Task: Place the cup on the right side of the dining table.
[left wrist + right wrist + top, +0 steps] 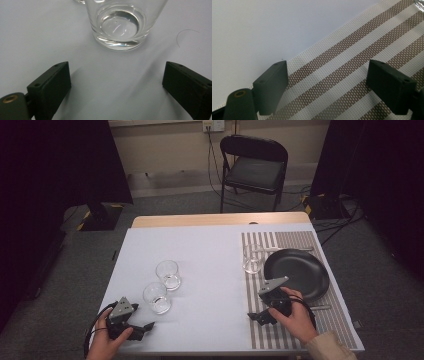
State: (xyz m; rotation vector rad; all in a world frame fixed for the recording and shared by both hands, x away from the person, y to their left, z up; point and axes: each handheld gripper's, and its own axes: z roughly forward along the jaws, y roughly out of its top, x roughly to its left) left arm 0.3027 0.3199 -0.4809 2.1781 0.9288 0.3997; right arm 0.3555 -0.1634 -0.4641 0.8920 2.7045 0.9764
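Observation:
Two empty clear glasses stand on the white tablecloth (200, 255), a farther glass (168, 274) and a nearer glass (157, 297). My left gripper (146, 326) rests low at the front left, open, just short of the nearer glass (120, 25); nothing lies between its jaws. A third glass (251, 259) stands on the brown-and-white striped placemat (255, 285), beside a black plate (297, 273). My right gripper (256, 317) hovers open over the placemat's (352, 65) front left corner, its jaws empty. The third glass's base (421, 5) peeks in at the top right of the right gripper view.
A piece of cutlery (280, 248) lies behind the plate and another (321, 307) in front of it. A black folding chair (254, 167) stands beyond the table's far edge. Bare cloth stretches between the glasses and the placemat.

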